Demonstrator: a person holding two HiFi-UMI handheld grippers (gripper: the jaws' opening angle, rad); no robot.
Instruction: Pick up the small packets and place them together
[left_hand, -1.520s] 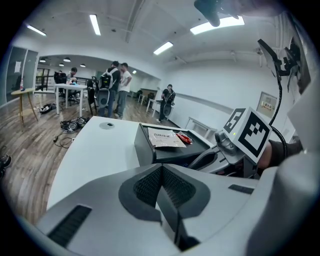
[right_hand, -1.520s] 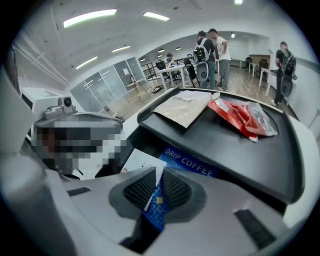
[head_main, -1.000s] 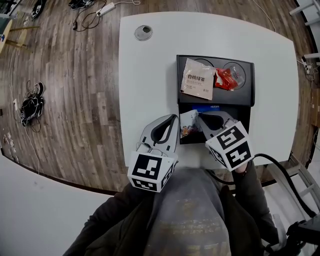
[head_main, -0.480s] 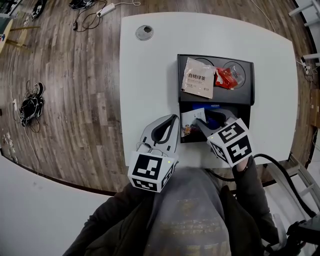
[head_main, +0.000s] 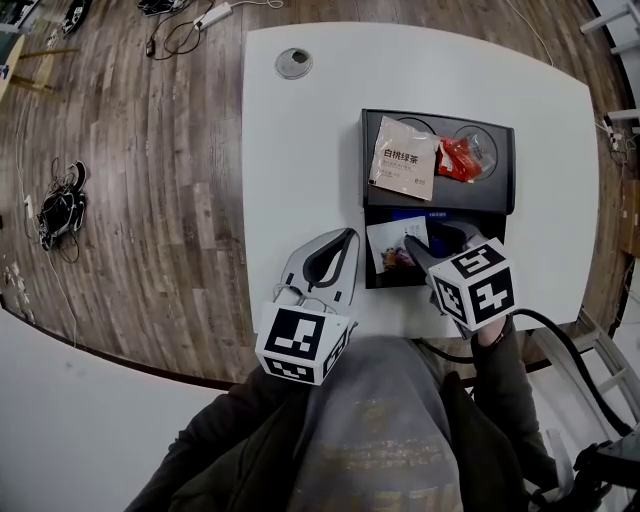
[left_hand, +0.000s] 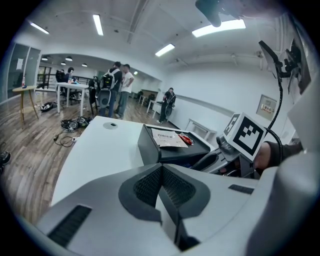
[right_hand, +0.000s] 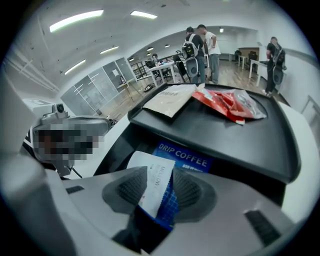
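Since a second ago, the right gripper (head_main: 430, 240) has been drawn back toward the near right. Its jaws, then closed, are opening. A white packet (right_hand: 156, 185) is seen upright between them, no longer pressed by the pads, with a blue drip coffee packet (right_hand: 181, 156) just behind it. A white table (head_main: 300, 150) is occupied by a black two-tier tray (head_main: 368, 150). The left gripper (head_main: 343, 243) is rested at the table's near edge, left of the tray, its jaws closed on nothing. On the far upper tier a beige tea packet (head_main: 404, 158) is laid, touched on its right by a smaller red packet (head_main: 458, 158). The white packet is lodged in the near lower compartment.
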